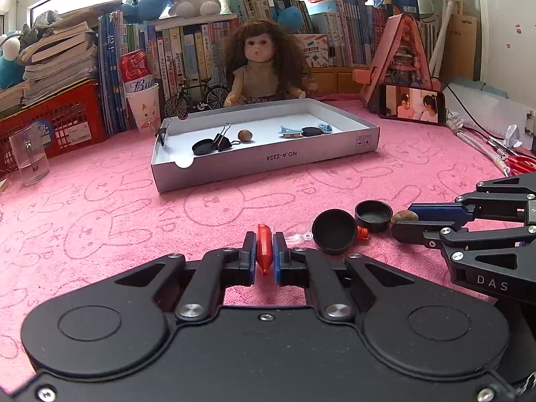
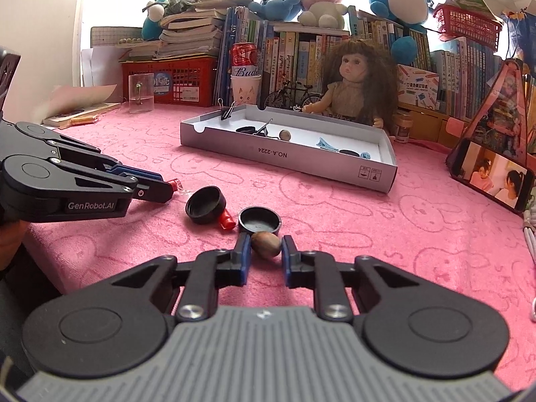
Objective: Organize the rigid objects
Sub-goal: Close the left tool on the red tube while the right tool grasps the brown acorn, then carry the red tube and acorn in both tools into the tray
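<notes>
Left hand-held gripper (image 1: 264, 251) pinching red clip (image 1: 263, 249), pink bunny-print cloth (image 1: 100, 207), bookshelf (image 1: 201, 47) behind

Blown-out window (image 2: 120, 3) backlight, sharp centre, fisheye-warped edges.

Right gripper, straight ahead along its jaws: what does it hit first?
The right gripper, shut on the brown nut, would likely meet the upturned black cap first; it sits just beyond the nut, seemingly touching it. Further on lies the white tray. Depth is uncertain.
</notes>
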Demonstrator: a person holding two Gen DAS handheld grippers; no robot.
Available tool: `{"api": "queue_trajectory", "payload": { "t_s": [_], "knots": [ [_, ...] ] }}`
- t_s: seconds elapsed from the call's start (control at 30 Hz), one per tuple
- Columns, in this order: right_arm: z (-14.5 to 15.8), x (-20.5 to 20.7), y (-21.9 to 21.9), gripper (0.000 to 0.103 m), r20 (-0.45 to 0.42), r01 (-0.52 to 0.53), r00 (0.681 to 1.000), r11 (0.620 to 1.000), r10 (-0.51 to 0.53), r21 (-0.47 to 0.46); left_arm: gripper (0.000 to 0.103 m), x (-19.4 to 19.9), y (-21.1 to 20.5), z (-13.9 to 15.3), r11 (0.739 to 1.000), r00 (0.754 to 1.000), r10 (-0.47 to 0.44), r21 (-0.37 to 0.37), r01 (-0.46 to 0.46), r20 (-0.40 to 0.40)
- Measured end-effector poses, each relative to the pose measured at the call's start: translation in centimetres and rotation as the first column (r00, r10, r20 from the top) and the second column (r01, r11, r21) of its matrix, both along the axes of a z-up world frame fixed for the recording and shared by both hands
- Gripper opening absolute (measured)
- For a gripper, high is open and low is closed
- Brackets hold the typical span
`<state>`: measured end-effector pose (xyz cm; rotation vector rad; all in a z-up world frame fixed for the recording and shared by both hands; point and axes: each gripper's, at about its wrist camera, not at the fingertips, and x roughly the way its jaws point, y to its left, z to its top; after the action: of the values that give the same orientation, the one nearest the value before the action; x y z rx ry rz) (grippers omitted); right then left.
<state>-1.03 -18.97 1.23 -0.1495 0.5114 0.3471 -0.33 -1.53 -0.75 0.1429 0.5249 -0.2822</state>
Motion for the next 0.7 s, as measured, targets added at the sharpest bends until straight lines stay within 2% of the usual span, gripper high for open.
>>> {"api": "queue_trajectory", "payload": {
  "t_s": [0.23, 0.37, 0.5, 0.7],
  "knots": [
    [0.5, 1.0, -0.4, 0.023, -0.001, 0.038, 0.999, 0.999, -0.038, -0.001, 0.009, 1.0, 0.6, 0.8, 0.999, 0.999, 0.041, -0.02, -0.041, -0.012],
    [0.7, 2.4, -0.7, 0.023, -0.024, 0.105, 0.994, 0.994, -0.105, -0.005, 0.009, 2.1, 0.8, 1.4, 0.996, 0.997, 0.07, -0.054, -0.071, -0.025],
    [1.1, 3.9, -1.1, 0.023, -0.04, 0.163, 0.986, 0.987, -0.163, 0.0, 0.009, 3.1, 0.8, 2.1, 0.994, 0.996, 0.087, -0.066, -0.088, -0.015],
    [2.2, 5.5, -1.6, 0.023, -0.024, 0.187, 0.982, 0.982, -0.187, 0.022, 0.009, 4.8, 1.3, 3.4, 0.99, 0.993, 0.115, -0.084, -0.114, 0.008]
  ]
}}
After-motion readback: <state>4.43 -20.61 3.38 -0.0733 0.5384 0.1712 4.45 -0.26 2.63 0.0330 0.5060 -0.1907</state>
